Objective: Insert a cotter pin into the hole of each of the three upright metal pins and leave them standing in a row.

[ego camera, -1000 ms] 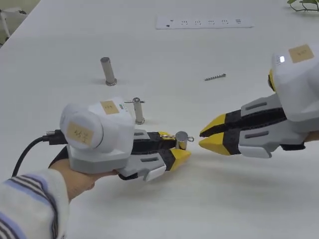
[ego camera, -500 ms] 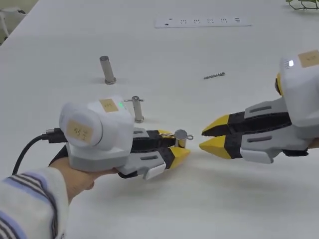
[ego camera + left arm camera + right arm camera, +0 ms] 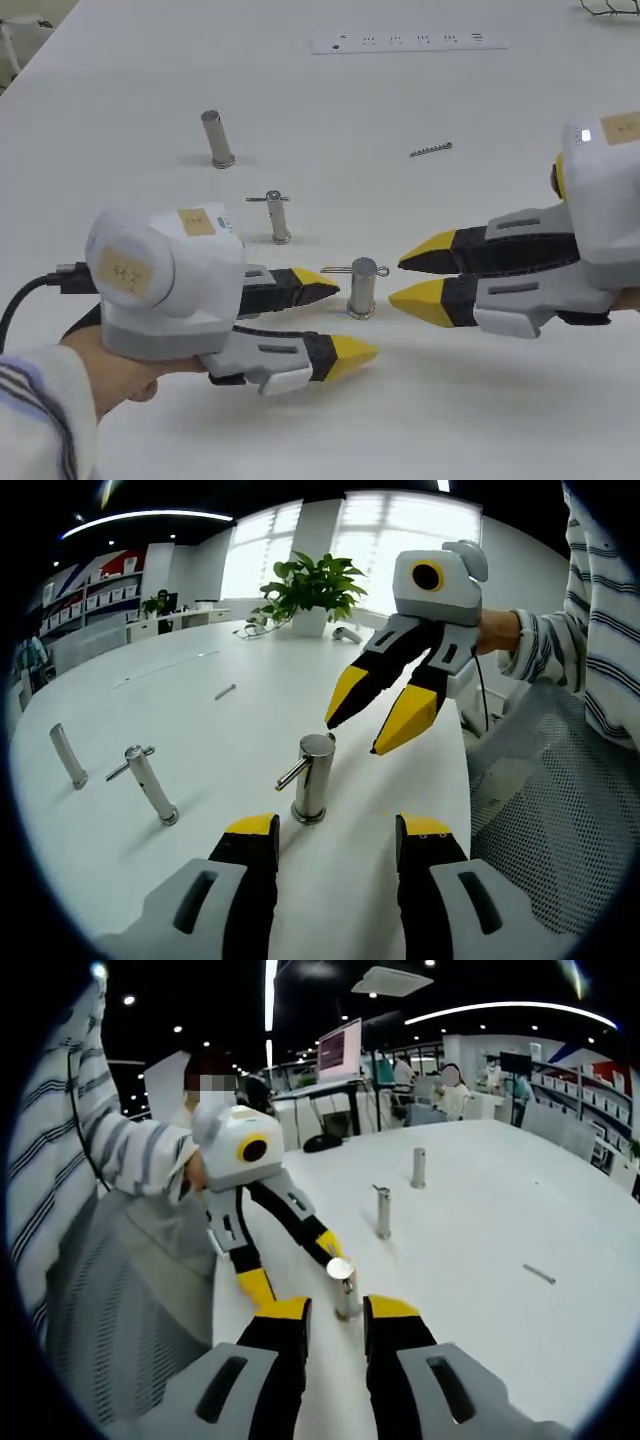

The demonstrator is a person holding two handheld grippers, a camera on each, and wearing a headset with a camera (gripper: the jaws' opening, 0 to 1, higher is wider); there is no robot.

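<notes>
Left gripper view: metal pin (image 3: 314, 778) just beyond jaws.

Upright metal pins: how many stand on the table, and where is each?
3. The nearest pin stands between the left tool and right tool; the middle pin behind it, leftward; the far pin farthest back, further left. None seems hidden.

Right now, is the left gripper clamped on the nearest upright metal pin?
No, in the left gripper view the left gripper is open and the metal pin stands free ahead of its jaws.
</notes>
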